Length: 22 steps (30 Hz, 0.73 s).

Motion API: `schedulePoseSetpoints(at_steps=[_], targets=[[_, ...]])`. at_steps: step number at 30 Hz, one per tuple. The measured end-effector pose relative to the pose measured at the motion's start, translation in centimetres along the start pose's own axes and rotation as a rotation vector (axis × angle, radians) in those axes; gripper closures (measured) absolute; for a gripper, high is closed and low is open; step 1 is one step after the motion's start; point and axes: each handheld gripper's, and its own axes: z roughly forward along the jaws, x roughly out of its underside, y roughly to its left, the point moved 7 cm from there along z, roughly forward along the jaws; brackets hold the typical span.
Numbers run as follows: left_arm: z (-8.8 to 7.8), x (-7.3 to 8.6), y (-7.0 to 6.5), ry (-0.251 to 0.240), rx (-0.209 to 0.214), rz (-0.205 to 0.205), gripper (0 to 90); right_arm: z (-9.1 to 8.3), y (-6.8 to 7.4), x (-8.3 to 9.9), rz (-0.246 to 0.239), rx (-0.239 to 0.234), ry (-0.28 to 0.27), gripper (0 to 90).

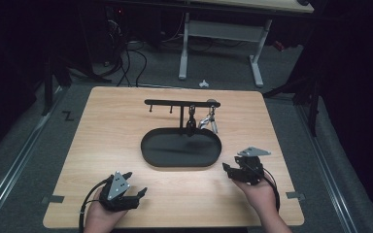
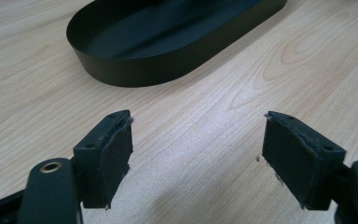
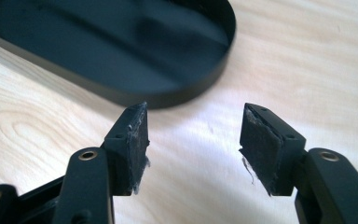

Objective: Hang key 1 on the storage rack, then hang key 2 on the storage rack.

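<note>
Black oval tray [image 1: 181, 148], long axis parallel to the counter's [image 1: 116, 116] near edge, mid-counter, left tool [image 1: 135, 183] and right tool [image 1: 229, 165] both spread apart, empty.

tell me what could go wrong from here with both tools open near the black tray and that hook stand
1. The keys hang on the hook stand just above the tray; a reach from the right tool might knock the slim stand or swing them off.
2. The tray looks light and shallow, so a tool could push it across the table.
3. The left tool sits near the table's front edge, and its cable could snag.
</note>
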Motion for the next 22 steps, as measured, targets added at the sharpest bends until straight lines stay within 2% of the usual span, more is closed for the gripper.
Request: schedulePoseSetpoints(at_steps=[3,6,10,12,17,22], targets=[[0.2,-0.1,0.0,0.001,0.003,-0.005,24.7,-0.5,-0.7,2.0,0.016,0.012,-0.027,41.6],[0.3,-0.2,-0.1,0.0,0.0,-0.006,24.7,-1.2,-1.5,3.4,0.017,0.045,-0.054,40.7],[0.3,-0.4,-0.3,-0.001,-0.002,-0.003,24.7,-2.3,-2.3,5.3,0.018,0.086,-0.133,40.3],[0.4,-0.6,-0.4,-0.006,0.001,-0.001,24.6,-2.2,-2.4,6.0,0.011,0.086,-0.123,40.2],[0.1,-0.6,-0.5,-0.013,0.007,-0.007,24.6,-1.9,-2.3,6.0,0.024,0.082,-0.121,39.9],[-0.5,-1.1,-0.1,-0.037,-0.002,-0.013,24.3,-1.8,-2.0,5.8,0.006,0.086,-0.122,38.9]])
